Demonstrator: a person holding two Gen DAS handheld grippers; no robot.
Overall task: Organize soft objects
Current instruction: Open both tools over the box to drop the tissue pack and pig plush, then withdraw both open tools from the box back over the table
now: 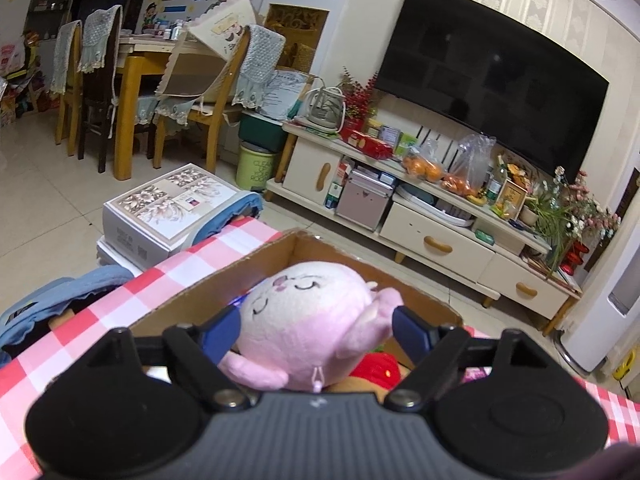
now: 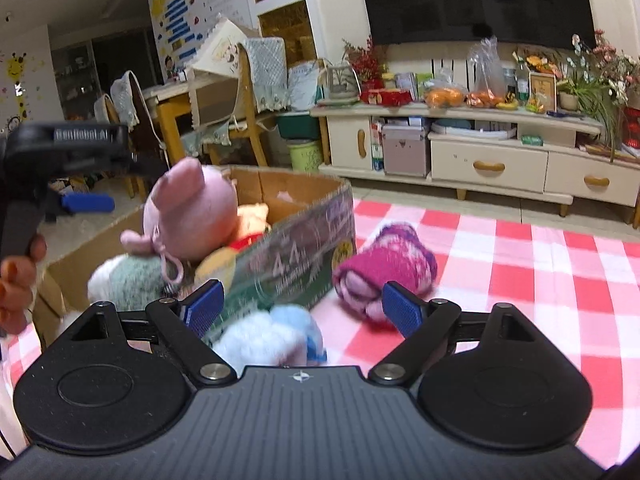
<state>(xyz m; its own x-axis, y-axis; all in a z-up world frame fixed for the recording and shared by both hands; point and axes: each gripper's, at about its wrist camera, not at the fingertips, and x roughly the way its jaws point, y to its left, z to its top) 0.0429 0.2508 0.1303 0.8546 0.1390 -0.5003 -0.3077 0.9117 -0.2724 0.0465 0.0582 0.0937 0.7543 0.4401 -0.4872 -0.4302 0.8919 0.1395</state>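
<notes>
Sorting is well advanced: the round pink plush pig (image 2: 188,210) sits in the brown cardboard box (image 2: 304,240) between open left jaws, while open right jaws approach the fluffy light-blue toy (image 2: 268,338) and magenta knitted roll (image 2: 386,268) on the checked counter (image 2: 520,280).

Both views ride on hand-held grippers and look forward along their blue fingers, tilted somewhat downward over a table spread with a red-and-white checked cloth (image 2: 520,264). The left wrist view sits close above the cardboard box (image 1: 188,300), with a pink plush toy (image 1: 304,320) filling its near centre, and faces the television wall beyond the table's far edge. The right wrist view sits just outside the box's printed side wall (image 2: 296,256), facing the same cabinet (image 2: 488,160) more squarely. Both share the box, the plush (image 2: 192,208), the cloth, the cabinet and the dining chairs; the right view also catches the left gripper (image 2: 86,202) at its left edge.
</notes>
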